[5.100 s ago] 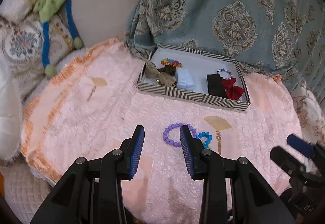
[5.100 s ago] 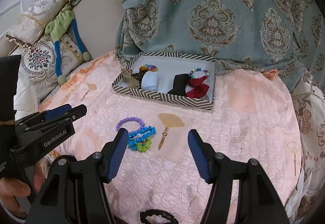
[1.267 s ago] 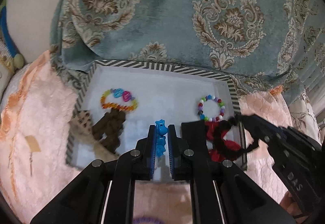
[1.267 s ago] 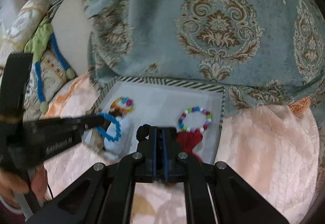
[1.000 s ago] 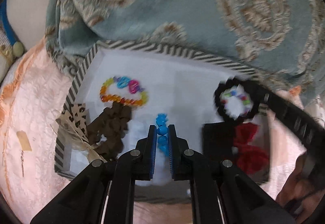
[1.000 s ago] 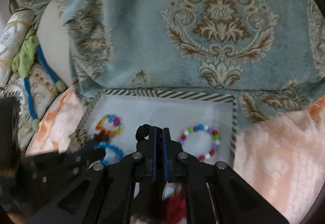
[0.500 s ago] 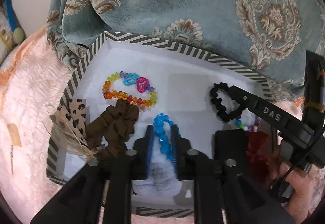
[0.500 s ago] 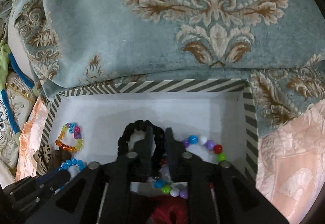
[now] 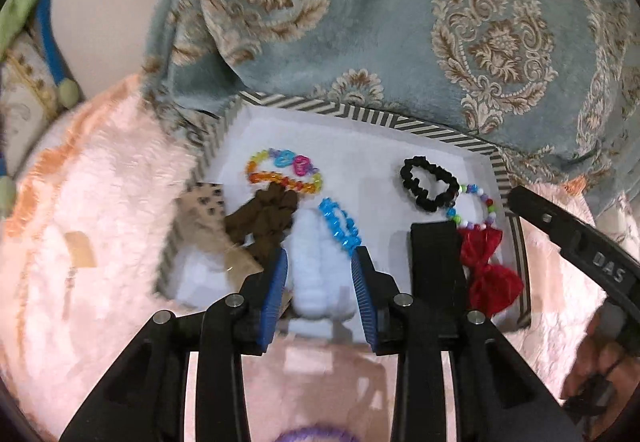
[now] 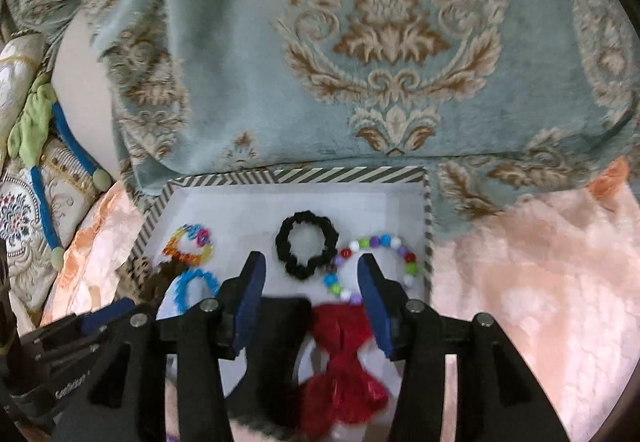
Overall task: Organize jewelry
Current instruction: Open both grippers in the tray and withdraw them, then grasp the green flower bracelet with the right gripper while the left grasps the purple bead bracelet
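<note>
Peach quilted bedding [image 9: 100, 242] covers the surface, and a blue-grey damask blanket [image 9: 400, 21] rises behind a striped-rim tray [image 9: 360, 117] with a white floor.

Inside the tray, the blue bead bracelet [image 9: 340, 226] lies draped over a white fluffy roll [image 9: 320, 274] near the tray's middle, just beyond the left gripper [image 9: 320, 274]. That gripper's jaws are opening; the blue pads stand either side of the white roll without pressing the bracelet, which lies free. The black scrunchie [image 10: 306, 246] lies flat on the tray floor toward the far right, just beyond the right gripper [image 10: 308, 286]. Its jaws are opening too, with nothing pinched between them; the scrunchie sits clear of the pads.

Touching the scrunchie's right edge is a multicolour bead bracelet [image 10: 380, 262], and nearer than that lie a red bow [image 10: 344, 362] and a black block [image 9: 436, 266] side by side. On the tray's left side lie a rainbow bracelet [image 9: 284, 171], a brown scrunchie [image 9: 266, 219] and a leopard-print bow [image 9: 204, 217] against the left wall.

At the left edge of both views are patterned cushions [image 10: 24, 209] and a green and blue fabric piece [image 10: 36, 129]. A hand [image 9: 592, 366] holds the right gripper's handle at the lower right of the left view. A purple bead item [image 9: 316, 434] shows at the very near edge, mostly cut off.
</note>
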Motion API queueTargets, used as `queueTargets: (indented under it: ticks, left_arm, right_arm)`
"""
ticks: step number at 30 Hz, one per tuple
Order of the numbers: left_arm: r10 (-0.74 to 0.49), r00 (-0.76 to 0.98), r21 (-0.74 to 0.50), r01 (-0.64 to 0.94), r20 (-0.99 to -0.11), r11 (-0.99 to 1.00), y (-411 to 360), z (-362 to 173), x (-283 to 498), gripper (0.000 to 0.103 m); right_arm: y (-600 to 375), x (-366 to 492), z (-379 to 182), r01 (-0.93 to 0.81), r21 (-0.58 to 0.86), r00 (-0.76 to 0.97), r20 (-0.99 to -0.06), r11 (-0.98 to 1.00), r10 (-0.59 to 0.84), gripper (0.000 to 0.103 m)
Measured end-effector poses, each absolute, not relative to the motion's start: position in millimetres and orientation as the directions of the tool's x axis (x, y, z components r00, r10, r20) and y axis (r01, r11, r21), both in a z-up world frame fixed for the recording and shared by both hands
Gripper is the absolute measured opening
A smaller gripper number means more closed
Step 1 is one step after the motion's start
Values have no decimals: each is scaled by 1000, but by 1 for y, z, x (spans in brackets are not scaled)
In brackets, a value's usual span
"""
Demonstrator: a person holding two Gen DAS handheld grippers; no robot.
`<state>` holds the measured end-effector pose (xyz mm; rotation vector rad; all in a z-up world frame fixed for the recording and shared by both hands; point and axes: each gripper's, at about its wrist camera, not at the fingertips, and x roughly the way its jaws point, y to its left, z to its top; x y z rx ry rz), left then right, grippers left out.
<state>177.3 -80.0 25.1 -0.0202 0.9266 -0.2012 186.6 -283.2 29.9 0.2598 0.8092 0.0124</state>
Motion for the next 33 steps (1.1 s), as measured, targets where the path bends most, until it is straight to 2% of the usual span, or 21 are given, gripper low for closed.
queueTargets:
  ticks: [4, 16, 23, 33]
  left_arm:
    - [-144, 622, -58, 156, -770, 986, -75, 34, 151, 16]
    - [-103, 654, -33, 118, -749, 992, -53, 48, 78, 16]
    - [-91, 677, -22, 110, -730, 994, -43, 55, 41, 16]
    - [-75, 701, -11, 96, -710, 995, -33, 63, 8, 16]
  right_arm:
    - [-274, 151, 42, 75, 190, 697, -712, 979, 85, 57]
    - [-238, 54, 51, 69, 155, 700, -711, 986, 62, 58]
    - [-212, 17, 57, 47, 155, 705, -705, 987, 77, 62]
    - [-186, -21, 61, 9, 150, 704, -703, 989, 100, 62]
